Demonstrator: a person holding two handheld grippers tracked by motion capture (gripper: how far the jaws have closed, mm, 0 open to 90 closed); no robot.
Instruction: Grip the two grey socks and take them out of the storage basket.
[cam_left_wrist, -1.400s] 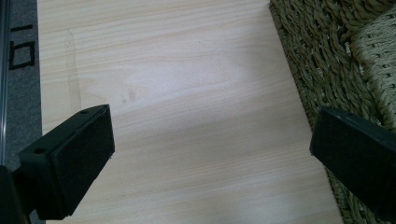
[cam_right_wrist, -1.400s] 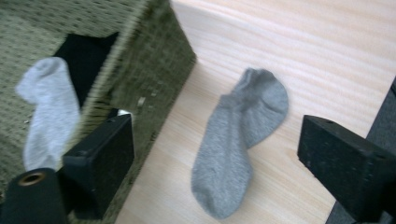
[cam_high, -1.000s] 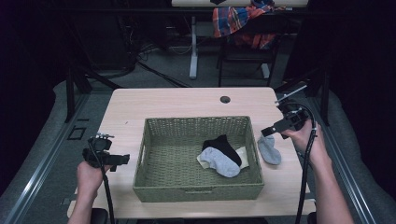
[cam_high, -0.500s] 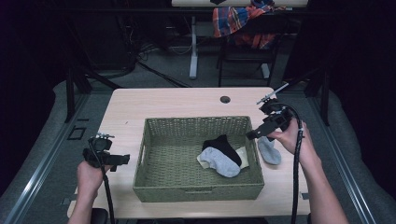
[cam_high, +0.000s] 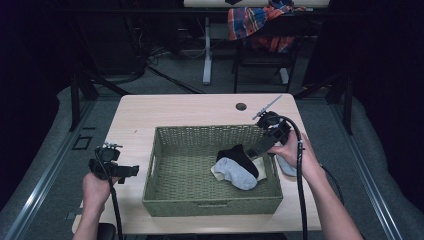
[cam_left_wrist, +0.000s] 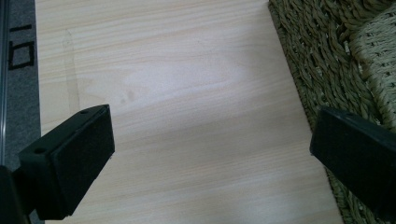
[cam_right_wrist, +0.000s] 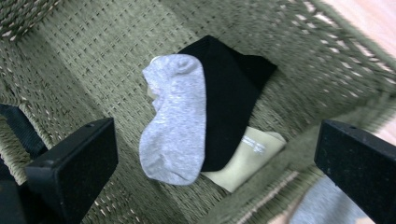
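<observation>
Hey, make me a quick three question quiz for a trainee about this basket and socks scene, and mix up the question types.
1. True or false: the right gripper is shut on a sock.
2. Which sock lies on top of the pile in the basket? A) black sock B) grey sock C) cream sock
3. Fill in: the left gripper hovers open over bare ____.

Key
1. False; its jaws are open with nothing between them.
2. B, the grey sock overlaps the black sock, which covers the cream sock.
3. Table.

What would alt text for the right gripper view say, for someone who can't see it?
Inside a green woven basket, a grey sock lies on a black sock, which overlaps a cream sock. The right gripper, jaws wide apart, frames them from above.
</observation>
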